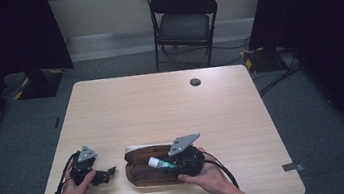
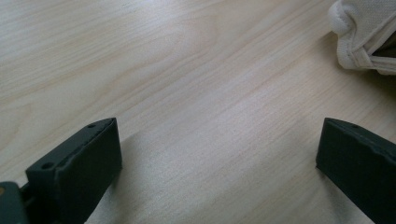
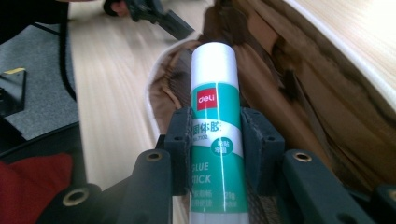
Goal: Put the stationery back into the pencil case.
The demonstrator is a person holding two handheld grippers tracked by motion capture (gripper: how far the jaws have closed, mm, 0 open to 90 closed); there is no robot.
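Note:
My right gripper [image 3: 215,135] is shut on a white and teal glue stick [image 3: 215,126], held over the open brown pencil case [image 3: 299,79]. In the high view the glue stick [image 1: 161,163] points left above the pencil case [image 1: 142,174], with the right gripper [image 1: 173,164] behind it. My left gripper [image 1: 111,171] lies on the table to the left of the case, jaws wide apart and empty. In the left gripper view its two black fingers [image 2: 79,163] frame bare wood, and the case's cream edge [image 2: 359,32] shows at the upper right.
The light wood table [image 1: 171,107] has a round cable hole [image 1: 195,82] near its far edge. A black folding chair [image 1: 184,22] stands beyond the table. Cables trail from both grippers off the near edge.

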